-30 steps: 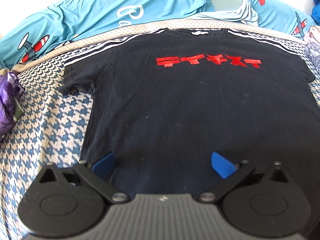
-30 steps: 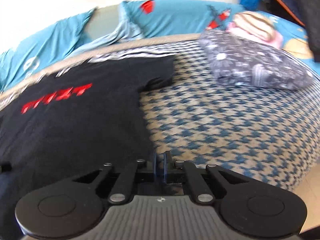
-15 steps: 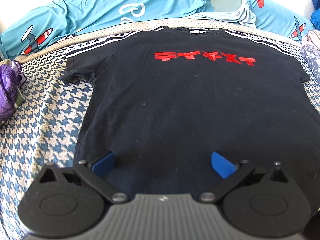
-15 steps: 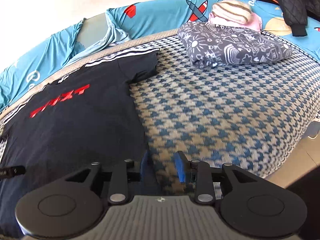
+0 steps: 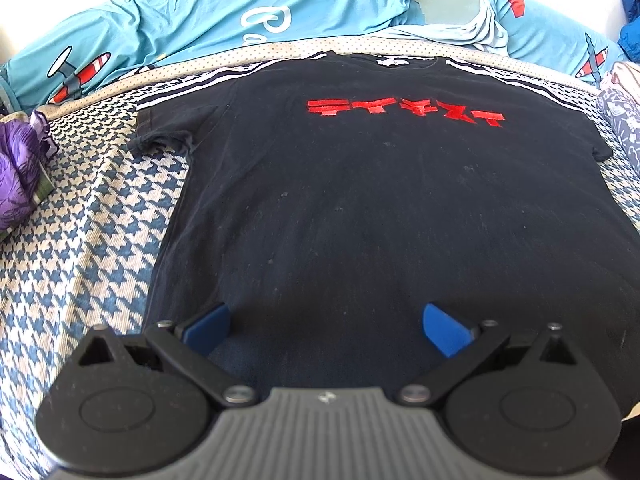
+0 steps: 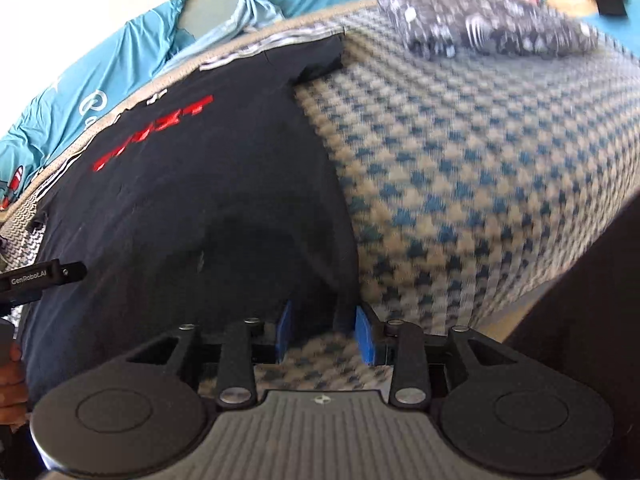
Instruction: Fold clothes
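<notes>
Your left gripper (image 5: pixel 326 326) hangs wide open over the black T-shirt's (image 5: pixel 380 208) hem; your right gripper (image 6: pixel 325 332), part-open, straddles its right bottom corner. The shirt lies flat on the houndstooth bedspread (image 5: pixel 92 216). Beyond: blue quilt (image 5: pixel 248 8), folded grey garment (image 6: pixel 500 28), purple bundle (image 5: pixel 18 172).

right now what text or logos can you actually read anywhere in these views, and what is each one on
"GenRobot.AI": white print on the black bar of the left gripper, seen in the right wrist view.
Red block characters across the chest of the black t-shirt: stylised, not readable as words.
White cursive on the blue bedsheet: starts like "Ca", the rest hidden behind the bed edge.
Small white neck label inside the collar: too small to read.
</notes>
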Motion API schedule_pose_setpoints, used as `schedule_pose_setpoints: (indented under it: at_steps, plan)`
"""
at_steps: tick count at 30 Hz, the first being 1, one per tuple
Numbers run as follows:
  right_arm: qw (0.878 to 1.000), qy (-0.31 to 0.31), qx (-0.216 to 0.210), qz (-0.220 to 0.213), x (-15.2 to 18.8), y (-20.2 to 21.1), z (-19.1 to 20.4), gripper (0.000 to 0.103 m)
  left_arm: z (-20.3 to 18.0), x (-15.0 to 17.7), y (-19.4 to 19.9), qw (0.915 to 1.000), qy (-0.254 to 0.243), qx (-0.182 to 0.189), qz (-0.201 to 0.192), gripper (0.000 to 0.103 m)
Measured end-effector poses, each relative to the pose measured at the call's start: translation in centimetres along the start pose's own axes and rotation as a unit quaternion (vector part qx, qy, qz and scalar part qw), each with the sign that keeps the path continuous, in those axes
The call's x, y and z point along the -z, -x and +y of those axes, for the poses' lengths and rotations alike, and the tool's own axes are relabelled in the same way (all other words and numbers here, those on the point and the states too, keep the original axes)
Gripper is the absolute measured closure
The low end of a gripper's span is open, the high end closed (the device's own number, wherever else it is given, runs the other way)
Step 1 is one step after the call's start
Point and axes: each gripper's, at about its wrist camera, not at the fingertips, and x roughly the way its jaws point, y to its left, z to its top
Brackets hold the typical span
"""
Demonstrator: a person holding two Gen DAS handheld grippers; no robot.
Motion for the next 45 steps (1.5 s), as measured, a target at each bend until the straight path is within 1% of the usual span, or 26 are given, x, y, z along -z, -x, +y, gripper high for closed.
schedule_pose_setpoints:
  at_steps: [2,3,8,13,15,17,20,22,23,24,25,28,35,39,42,45]
  plan:
    - [1.0,-0.022,-0.009,0.017,0.4,-0.1,-0.3,0.07,0.0,0.1,0.1,1.0,0.001,0.0,0.0,0.0]
    - [0.999,-0.028,-0.022,0.018,0.6,-0.2,-0.4,0.07,0.0,0.2,0.1,1.0,0.001,-0.001,0.0,0.0]
    - [0.995,-0.063,-0.071,0.005,0.9,-0.6,-1.0,0.07,-0.1,0.3,0.3,1.0,0.004,-0.003,-0.001,0.0]
    - [0.99,-0.113,-0.086,0.01,1.0,-1.7,-1.7,0.069,-0.2,0.5,0.4,1.0,0.005,-0.003,-0.002,0.0]
    - [0.991,-0.109,-0.083,0.003,1.2,-2.0,-1.0,0.067,-0.2,0.6,0.5,1.0,0.005,-0.004,-0.002,0.0]
    - [0.991,-0.105,-0.079,-0.003,1.2,-2.2,-0.5,0.068,-0.2,0.6,0.5,1.0,0.004,-0.004,-0.002,0.0]
    - [0.992,-0.096,-0.077,-0.01,1.1,-2.3,-0.2,0.073,-0.3,0.6,0.5,1.0,0.005,-0.005,-0.003,0.0]
    - [0.994,-0.082,-0.075,-0.017,1.1,-2.2,0.1,0.085,-0.3,0.6,0.5,1.0,0.005,-0.005,-0.003,0.0]
    - [0.994,-0.074,-0.073,-0.021,1.1,-2.1,0.3,0.088,-0.3,0.6,0.6,1.0,0.006,-0.005,-0.003,0.0]
    - [0.995,-0.065,-0.071,-0.025,1.1,-2.0,0.5,0.095,-0.3,0.6,0.6,1.0,0.006,-0.005,-0.003,0.0]
    - [0.996,-0.055,-0.069,-0.029,1.2,-1.7,0.8,0.097,-0.2,0.7,0.6,1.0,0.006,-0.005,-0.002,0.0]
    - [0.997,-0.025,-0.062,-0.039,1.5,-1.0,1.5,0.098,-0.1,1.0,0.9,1.0,0.004,-0.008,0.003,0.0]
    - [0.999,0.028,-0.028,-0.007,2.4,-0.7,2.9,0.099,0.9,2.2,2.1,0.9997,0.015,-0.014,0.015,0.0]
    - [0.999,0.031,0.015,0.017,2.4,-1.5,3.1,0.099,1.4,2.8,2.6,0.9994,0.018,-0.023,0.02,0.0]
    - [1.0,0.028,0.002,0.002,2.3,-0.6,2.8,0.097,1.7,3.0,2.9,0.9991,0.027,-0.026,0.023,0.0]
    - [0.996,0.061,-0.06,-0.028,2.6,0.8,3.7,0.097,2.1,3.2,3.1,0.9989,0.03,-0.028,0.024,0.0]
